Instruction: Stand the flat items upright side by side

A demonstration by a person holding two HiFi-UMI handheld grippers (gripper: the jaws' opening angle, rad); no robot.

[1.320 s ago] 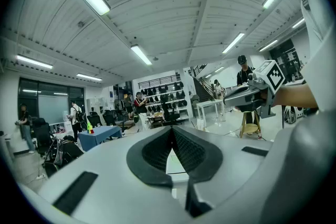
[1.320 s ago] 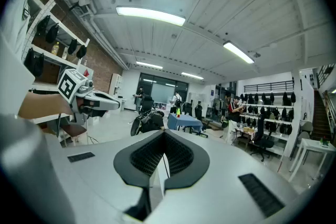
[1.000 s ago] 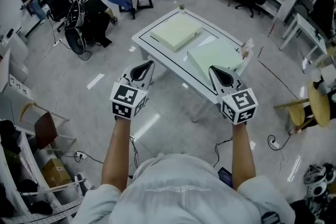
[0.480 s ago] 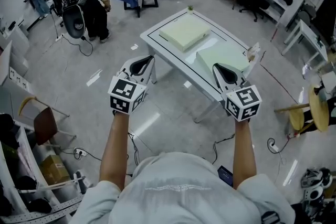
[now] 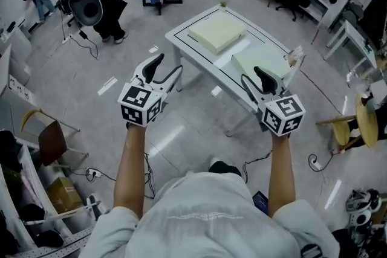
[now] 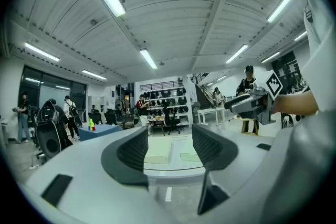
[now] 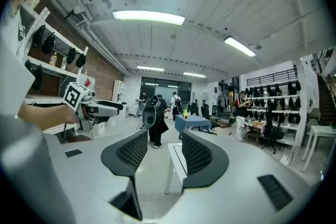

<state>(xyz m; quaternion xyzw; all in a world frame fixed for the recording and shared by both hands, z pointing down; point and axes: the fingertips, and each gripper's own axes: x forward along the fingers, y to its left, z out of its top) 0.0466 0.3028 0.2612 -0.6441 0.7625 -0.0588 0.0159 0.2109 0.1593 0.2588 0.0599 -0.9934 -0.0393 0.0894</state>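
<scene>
Slightly above the centre of the head view stands the white tabletop (image 5: pixel 211 60), running from upper left to right. Two pale green flat items lie flat on it, apart from each other: the thicker flat item (image 5: pixel 216 32) at the far end, the thinner flat item (image 5: pixel 260 60) toward the right edge. Lower in the frame, the left gripper (image 5: pixel 167 65) and the right gripper (image 5: pixel 253 77) are held in the air before the tabletop. The fingers of each have just been opening, stand partly apart, and hold nothing.

Part of near flat pad (image 5: pixel 255 60) hidden behind right gripper (image 5: pixel 254 79); table (image 7: pixel 175 158) half-hidden by jaw in right gripper view.
</scene>
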